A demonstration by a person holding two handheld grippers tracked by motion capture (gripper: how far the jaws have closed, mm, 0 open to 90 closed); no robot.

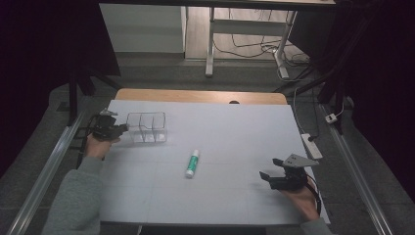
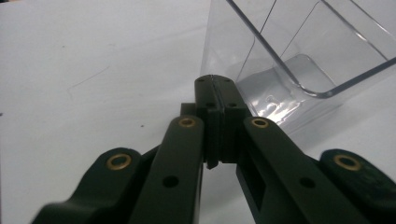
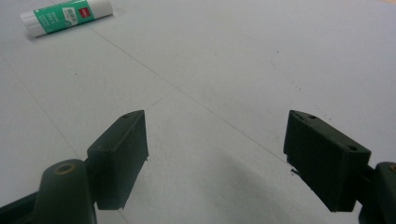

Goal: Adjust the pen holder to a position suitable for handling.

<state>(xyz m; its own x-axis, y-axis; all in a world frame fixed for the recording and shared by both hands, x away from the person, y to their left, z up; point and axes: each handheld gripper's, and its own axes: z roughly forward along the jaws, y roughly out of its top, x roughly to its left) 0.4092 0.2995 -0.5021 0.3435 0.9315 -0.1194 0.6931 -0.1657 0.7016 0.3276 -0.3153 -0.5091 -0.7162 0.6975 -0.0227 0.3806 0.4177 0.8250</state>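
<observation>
A clear plastic box with dividers stands at the table's left rear. My left gripper lies at its left end. In the left gripper view its jaws are shut, pads flush together, with the tips right at the box's near corner. I see no wall between the pads. A white and green glue stick lies on its side mid-table. My right gripper rests at the front right, open, with bare table between its jaws. The glue stick is far ahead of it, to the upper left.
The pale grey table top has a wooden strip along its far edge. A power strip and cable lie off the right edge. Metal rails run along both sides, and desk legs stand beyond.
</observation>
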